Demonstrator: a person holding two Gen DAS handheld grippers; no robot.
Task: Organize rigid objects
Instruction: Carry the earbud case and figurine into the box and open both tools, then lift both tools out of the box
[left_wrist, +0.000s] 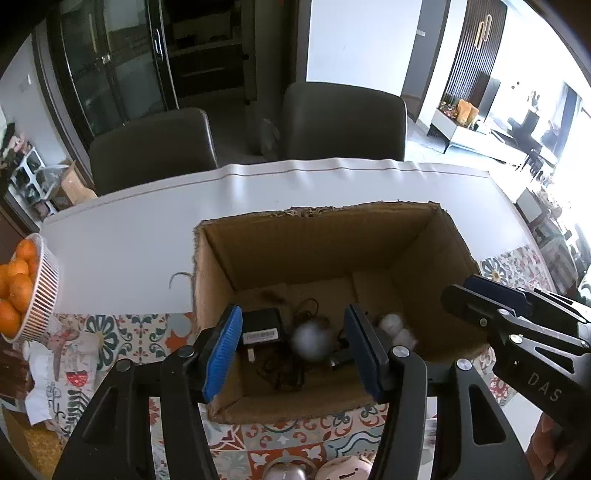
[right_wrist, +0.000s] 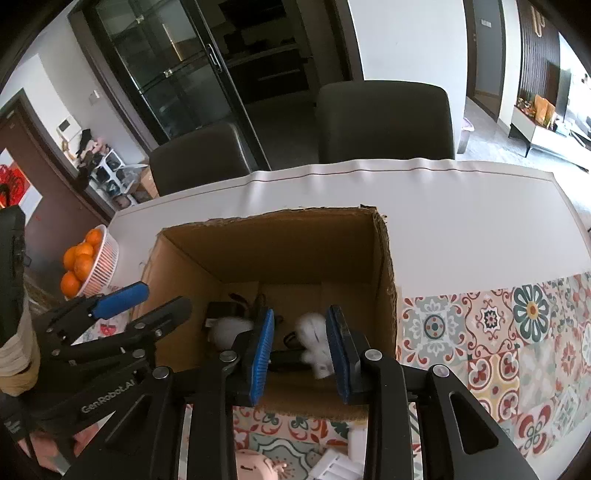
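The cardboard box stands open-topped on the table, serving as the collecting bin. Inside lie a black power adapter with tangled cord and blurred white objects. Both the left gripper and right gripper hover over it, jaws parted, holding nothing.

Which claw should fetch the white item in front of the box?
Probably right: the white item lies just below the open right claw; the left claw sits farther off.
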